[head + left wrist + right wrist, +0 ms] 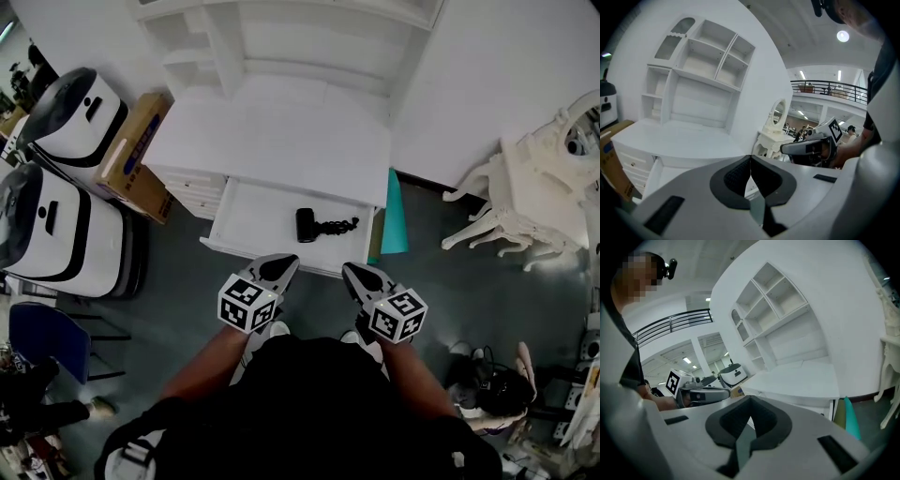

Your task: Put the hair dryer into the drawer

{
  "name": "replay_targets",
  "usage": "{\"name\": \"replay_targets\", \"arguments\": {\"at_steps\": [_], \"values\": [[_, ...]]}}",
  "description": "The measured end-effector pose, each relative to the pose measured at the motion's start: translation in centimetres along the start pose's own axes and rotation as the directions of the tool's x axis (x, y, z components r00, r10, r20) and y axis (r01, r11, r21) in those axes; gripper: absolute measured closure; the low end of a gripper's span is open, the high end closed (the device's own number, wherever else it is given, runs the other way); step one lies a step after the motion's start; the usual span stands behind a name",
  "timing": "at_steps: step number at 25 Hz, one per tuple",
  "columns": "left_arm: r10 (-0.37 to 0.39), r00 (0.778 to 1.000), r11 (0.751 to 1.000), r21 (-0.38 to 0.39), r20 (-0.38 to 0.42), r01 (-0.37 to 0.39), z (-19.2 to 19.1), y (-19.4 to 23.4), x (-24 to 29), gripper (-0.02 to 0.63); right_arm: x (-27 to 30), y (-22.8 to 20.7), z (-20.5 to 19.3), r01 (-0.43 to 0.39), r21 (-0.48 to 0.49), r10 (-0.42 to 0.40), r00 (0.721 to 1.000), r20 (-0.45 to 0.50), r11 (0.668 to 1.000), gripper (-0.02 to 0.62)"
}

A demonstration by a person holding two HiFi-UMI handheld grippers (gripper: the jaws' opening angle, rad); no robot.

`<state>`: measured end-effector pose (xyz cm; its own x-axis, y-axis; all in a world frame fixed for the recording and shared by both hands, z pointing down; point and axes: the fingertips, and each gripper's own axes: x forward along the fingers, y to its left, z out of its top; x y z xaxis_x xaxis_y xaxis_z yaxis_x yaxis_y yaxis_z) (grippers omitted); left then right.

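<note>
Found hair dryer point(323, 226) lying crosswise inside open drawer point(253, 220), ahead of and between left hand-held gripper point(285, 264) and right hand-held gripper point(352, 273); found both closed on nothing.

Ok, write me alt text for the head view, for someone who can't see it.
A black hair dryer lies in the open drawer of a white desk, seen from above. Near the drawer's front edge the person holds the left gripper and the right gripper, both shut and empty. A cardboard box sits left of the desk.
</note>
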<state>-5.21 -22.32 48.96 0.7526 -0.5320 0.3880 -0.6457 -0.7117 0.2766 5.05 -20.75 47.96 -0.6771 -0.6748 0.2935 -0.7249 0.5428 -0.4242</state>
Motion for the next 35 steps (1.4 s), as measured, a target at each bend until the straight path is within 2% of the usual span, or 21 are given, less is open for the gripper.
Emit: {"name": "replay_targets", "arguments": {"at_steps": [6, 17, 22, 35], "values": [[0.042, 0.999, 0.999, -0.008, 0.015, -0.042, -0.3, -3.1, 1.5, 0.595, -3.6, -1.7, -0.1, -0.032, -0.025, 0.032, 0.999, -0.008, 0.999, 0.57], [0.037, 0.999, 0.999, 0.011, -0.013, -0.036, -1.6, -9.3, 2.8, 0.595, -9.1, -3.0, -1.7, -0.039, -0.012, 0.039, 0.999, 0.002, 0.999, 0.57], [0.029, 1.0, 0.999, -0.015, -0.007, -0.03, -1.4, -9.6, 2.7, 0.595, -9.9, -3.1, -2.0, -0.027, -0.002, 0.027, 1.0, 0.016, 1.0, 0.571], [0.025, 1.0, 0.999, 0.025, -0.008, -0.025, -0.9, -8.7, 2.1, 0.595, -9.1, -2.9, -2.2, -0.003, 0.012, 0.003, 1.0, 0.031, 1.0, 0.57]]}}
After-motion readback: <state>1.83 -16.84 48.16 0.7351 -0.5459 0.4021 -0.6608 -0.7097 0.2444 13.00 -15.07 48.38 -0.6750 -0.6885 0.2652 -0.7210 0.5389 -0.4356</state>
